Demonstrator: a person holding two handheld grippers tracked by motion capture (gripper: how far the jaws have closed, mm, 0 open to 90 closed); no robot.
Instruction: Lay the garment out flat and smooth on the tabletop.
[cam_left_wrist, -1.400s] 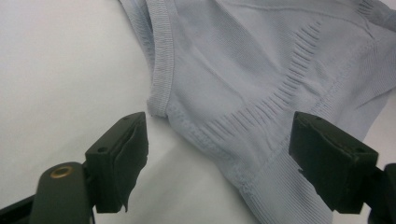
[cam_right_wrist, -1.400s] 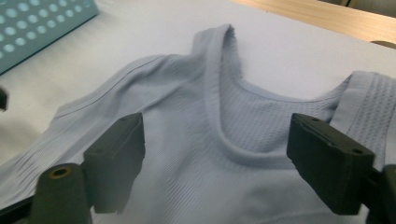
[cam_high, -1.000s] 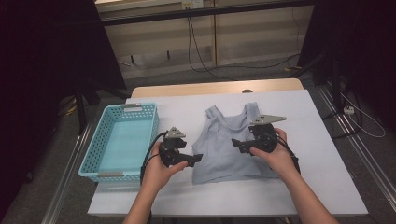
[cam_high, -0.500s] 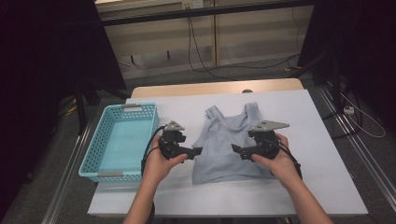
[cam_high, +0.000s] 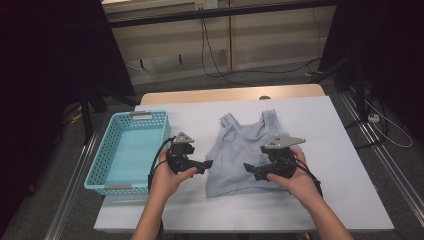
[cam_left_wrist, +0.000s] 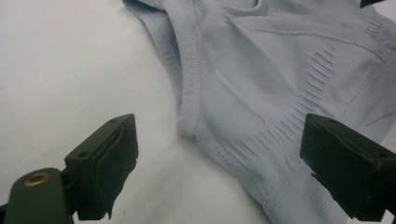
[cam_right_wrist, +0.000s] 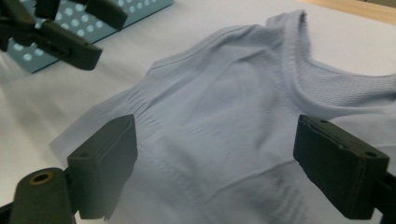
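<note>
Left gripper (cam_high: 209, 164) off the top (cam_high: 240, 150), right gripper (cam_high: 248, 169) drawn rightward

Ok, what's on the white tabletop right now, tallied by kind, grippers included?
Light grey ribbed knit tank top: 1
Light blue perforated plastic basket: 1
Black two-jaw handheld grippers, both open: 2 (left gripper, right gripper)
Total: 4

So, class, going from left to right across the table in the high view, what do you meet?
Light blue perforated plastic basket → left gripper → pale grey ribbed sleeveless top → right gripper.
</note>
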